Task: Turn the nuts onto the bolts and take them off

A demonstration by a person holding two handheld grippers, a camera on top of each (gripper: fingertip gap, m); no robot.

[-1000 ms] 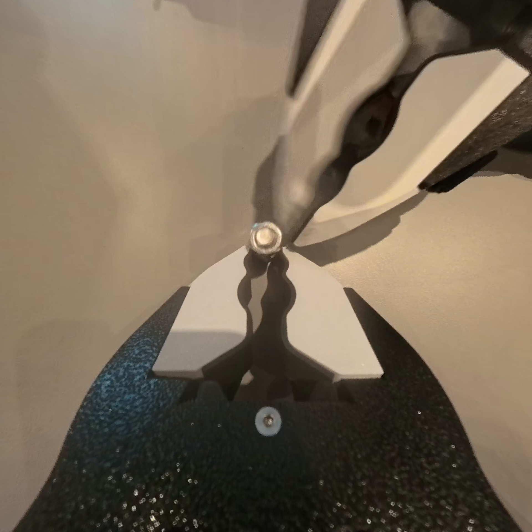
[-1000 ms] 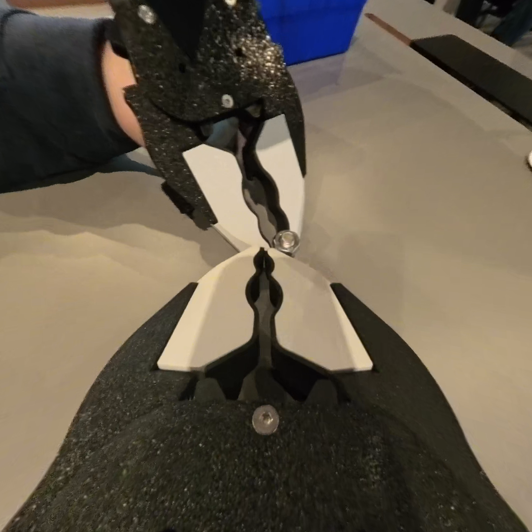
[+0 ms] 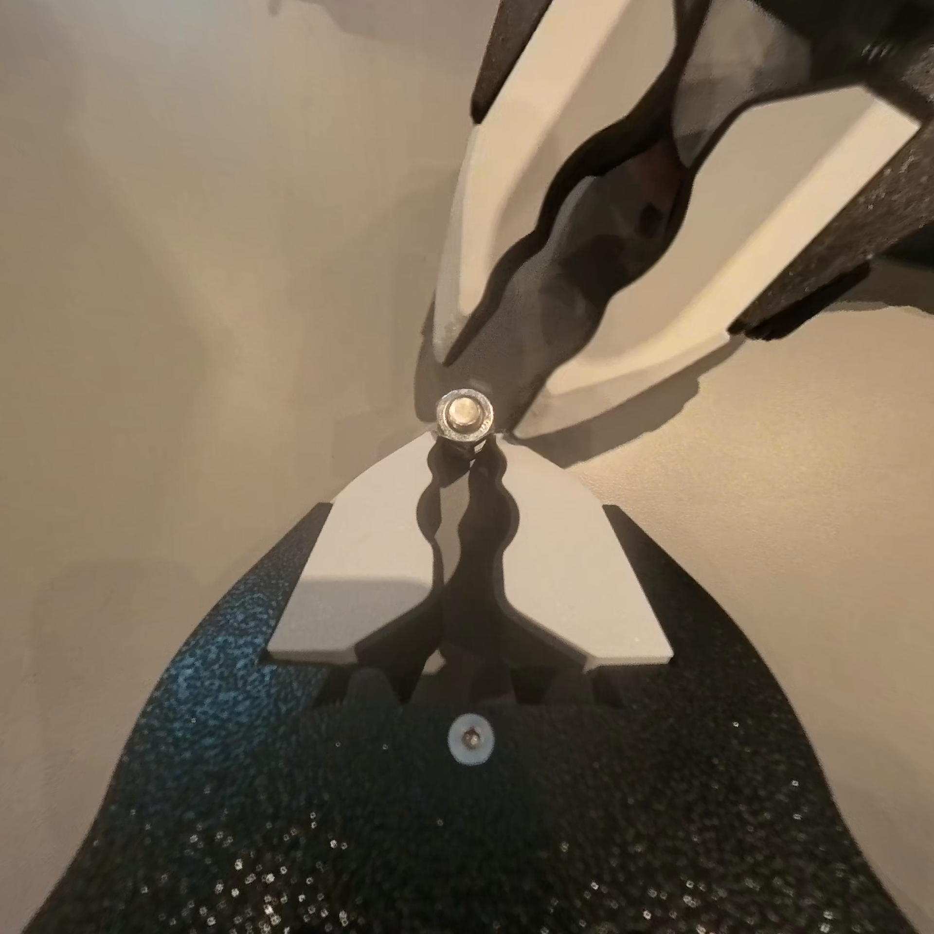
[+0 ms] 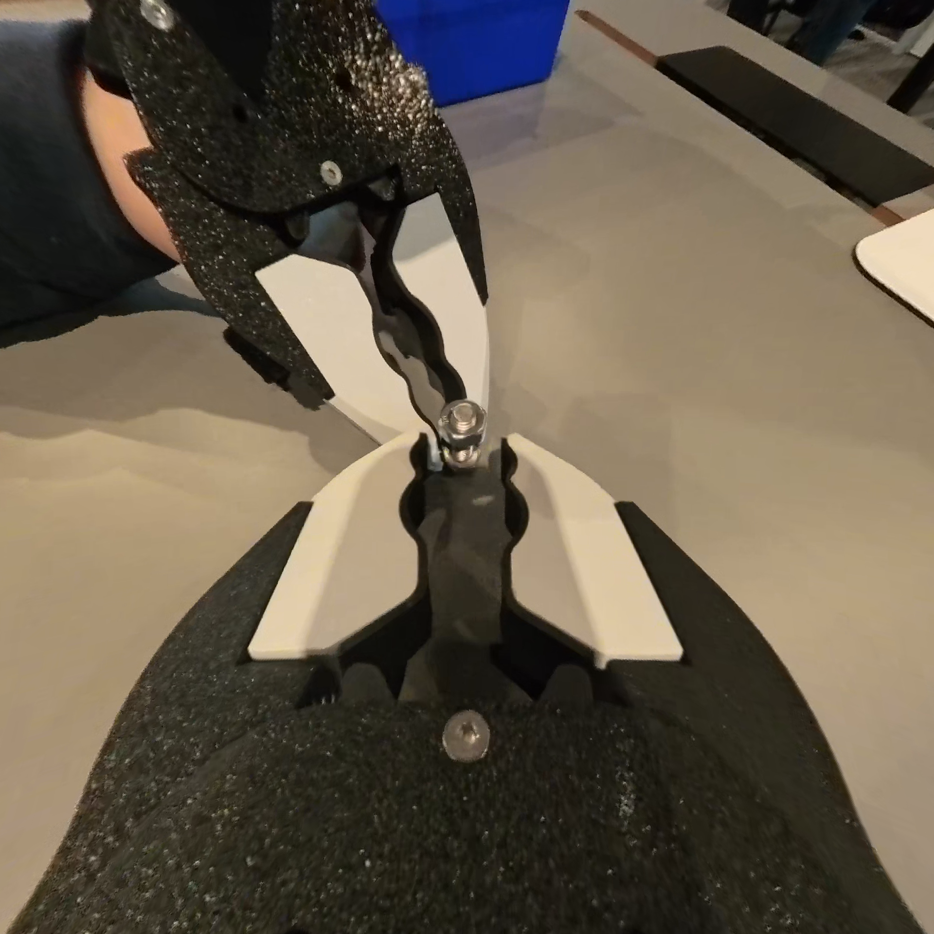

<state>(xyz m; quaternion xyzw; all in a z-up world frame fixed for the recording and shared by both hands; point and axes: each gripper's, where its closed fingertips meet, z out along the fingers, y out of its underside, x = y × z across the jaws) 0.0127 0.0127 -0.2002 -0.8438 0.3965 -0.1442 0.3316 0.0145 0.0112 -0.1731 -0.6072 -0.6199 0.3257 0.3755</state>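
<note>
Right hand-held gripper (image 4: 462,445) now parted, nut (image 4: 461,420) free — blue bin (image 4: 470,45) behind

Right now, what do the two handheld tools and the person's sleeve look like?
Both tools, left and right, have speckled black, grainy bodies with a silver screw near the centre, and white fingers with wavy black inner edges. The person's sleeve is dark navy. No cables show.

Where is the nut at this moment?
The nut sits on the bolt held by the left claw, centre of both views, between the open right claw's tips.
</note>
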